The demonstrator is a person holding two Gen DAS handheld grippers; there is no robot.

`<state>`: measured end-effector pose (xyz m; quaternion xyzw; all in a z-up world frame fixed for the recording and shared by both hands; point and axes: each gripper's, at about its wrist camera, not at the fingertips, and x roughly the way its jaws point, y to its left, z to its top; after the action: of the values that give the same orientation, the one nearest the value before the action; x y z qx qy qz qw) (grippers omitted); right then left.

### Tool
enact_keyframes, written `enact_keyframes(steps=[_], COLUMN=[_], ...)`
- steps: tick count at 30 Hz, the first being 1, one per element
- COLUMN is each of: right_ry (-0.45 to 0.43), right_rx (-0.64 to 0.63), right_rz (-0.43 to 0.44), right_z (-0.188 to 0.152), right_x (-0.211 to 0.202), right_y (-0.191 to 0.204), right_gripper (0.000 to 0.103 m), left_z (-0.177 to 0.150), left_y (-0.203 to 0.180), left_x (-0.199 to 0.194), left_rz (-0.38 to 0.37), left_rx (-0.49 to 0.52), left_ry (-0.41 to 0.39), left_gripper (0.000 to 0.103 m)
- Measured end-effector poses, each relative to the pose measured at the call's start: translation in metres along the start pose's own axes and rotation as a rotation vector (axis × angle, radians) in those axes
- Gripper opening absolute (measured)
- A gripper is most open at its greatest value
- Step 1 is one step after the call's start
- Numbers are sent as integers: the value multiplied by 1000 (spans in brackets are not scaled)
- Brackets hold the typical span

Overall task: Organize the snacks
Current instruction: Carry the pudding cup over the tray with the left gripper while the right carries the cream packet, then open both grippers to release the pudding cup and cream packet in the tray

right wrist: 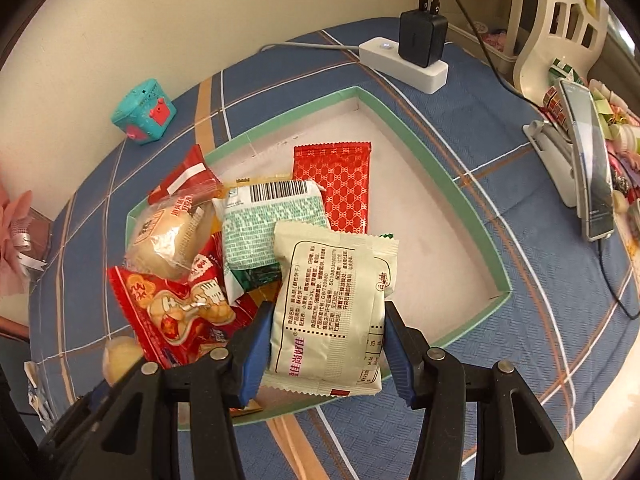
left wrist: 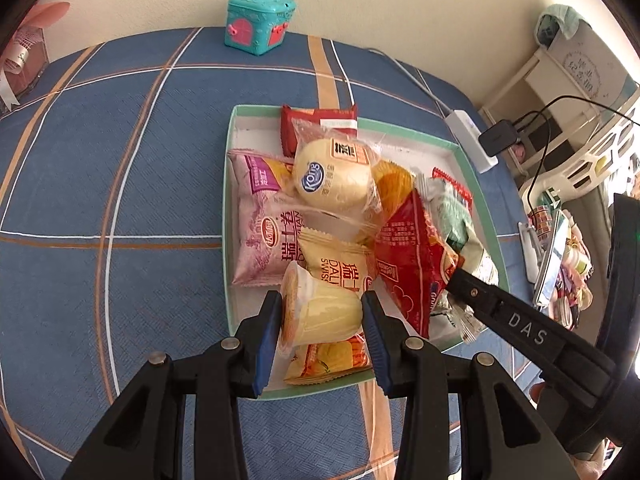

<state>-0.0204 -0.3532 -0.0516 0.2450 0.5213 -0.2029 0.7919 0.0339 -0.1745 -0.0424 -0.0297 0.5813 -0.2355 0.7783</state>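
Observation:
A shallow tray with a green rim lies on the blue checked cloth and holds a heap of wrapped snacks. My left gripper is shut on a pale yellow jelly cup, tipped on its side over the tray's near edge. My right gripper is shut on a cream biscuit packet above the tray's near side. That packet and the right gripper's arm also show at the right of the left wrist view. A round bun in clear wrap, a pink packet and a red packet lie in the tray.
A teal toy box stands by the wall. A white power strip with a black charger lies behind the tray. At the right a phone on a stand and a white basket crowd the table's edge. Pink ribbon decoration sits far left.

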Motion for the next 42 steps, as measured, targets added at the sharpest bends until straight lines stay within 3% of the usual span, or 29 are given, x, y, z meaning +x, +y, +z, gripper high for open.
enact_keyframes(steps=[14,27,42], right_ry=[31,34,26], right_rx=[19,-19,-30], right_rz=[0,-37,-57], right_z=[2,-3,-6], right_x=[18,19,19], right_y=[0,5,10], right_gripper=[55,55,56], left_z=[-1,0,0], left_y=[1,17,1], left_x=[12,23,35], left_rz=[9,19,15], left_rx=[2,-58,-12], left_ry=[28,57,81], left_gripper=[42,42,40])
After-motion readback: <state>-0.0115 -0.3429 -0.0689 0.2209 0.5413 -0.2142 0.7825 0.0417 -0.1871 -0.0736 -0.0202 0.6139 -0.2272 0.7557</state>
